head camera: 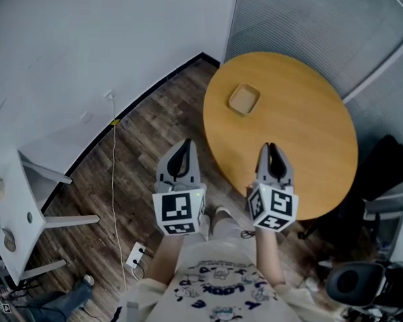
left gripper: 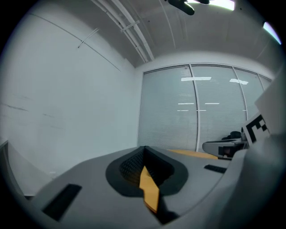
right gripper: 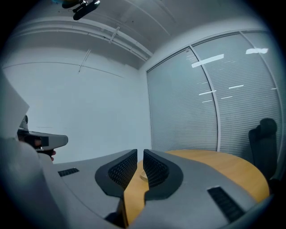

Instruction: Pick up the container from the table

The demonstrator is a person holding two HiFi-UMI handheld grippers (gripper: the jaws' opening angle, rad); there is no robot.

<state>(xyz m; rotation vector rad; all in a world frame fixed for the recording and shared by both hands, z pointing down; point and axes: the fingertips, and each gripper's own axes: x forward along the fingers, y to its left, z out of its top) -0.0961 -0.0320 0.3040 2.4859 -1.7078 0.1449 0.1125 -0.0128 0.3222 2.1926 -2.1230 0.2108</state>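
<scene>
One shallow tan container (head camera: 244, 99) sits open side up on the far left part of the single round wooden table (head camera: 301, 127). It is nearly square and turned corner-on, so no long axis can be told, and no label shows on it. Two grippers hover at the near edge, well apart from it. The left gripper (head camera: 183, 146) is clenched with its tips touching; the right gripper (head camera: 270, 150) is closed to a thin slit; both are empty. The print on the person's shirt (head camera: 217, 289) is unreadable.
</scene>
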